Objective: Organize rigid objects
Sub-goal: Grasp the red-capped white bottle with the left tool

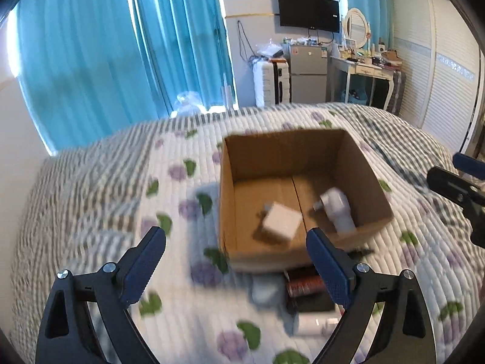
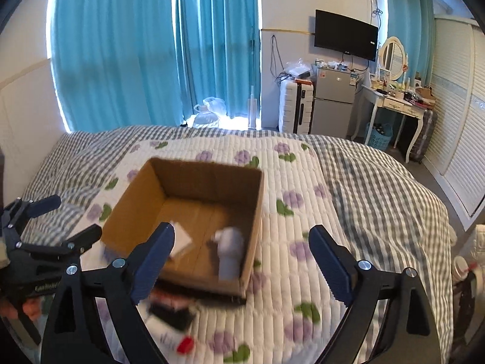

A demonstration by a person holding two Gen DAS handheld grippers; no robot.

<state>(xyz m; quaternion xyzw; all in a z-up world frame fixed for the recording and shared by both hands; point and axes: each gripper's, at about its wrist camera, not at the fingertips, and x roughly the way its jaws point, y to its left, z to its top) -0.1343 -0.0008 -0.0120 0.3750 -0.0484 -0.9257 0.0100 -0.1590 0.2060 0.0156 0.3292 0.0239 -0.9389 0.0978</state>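
An open cardboard box [image 1: 239, 254] [image 2: 133, 200] sits on the bed. Inside lie a white square block [image 1: 282, 221] [image 2: 182, 236] and a white bottle-like object [image 1: 336, 209] [image 2: 230, 251]. Several loose items lie on the quilt in front of the box: a dark red cylinder [image 1: 304, 285], a white tube [image 1: 315, 324], a black object [image 2: 172, 312] and a small red piece [image 2: 185, 344]. My left gripper [image 1: 236, 261] is open and empty above the box's near edge. My right gripper [image 2: 242, 257] is open and empty above the box's near right corner.
The bed has a white quilt with purple flowers [image 1: 188, 303] [image 2: 297, 236] over a grey checked cover. The left gripper [image 2: 39, 236] shows at the left in the right wrist view; the right gripper [image 1: 460, 188] shows at the right edge in the left wrist view.
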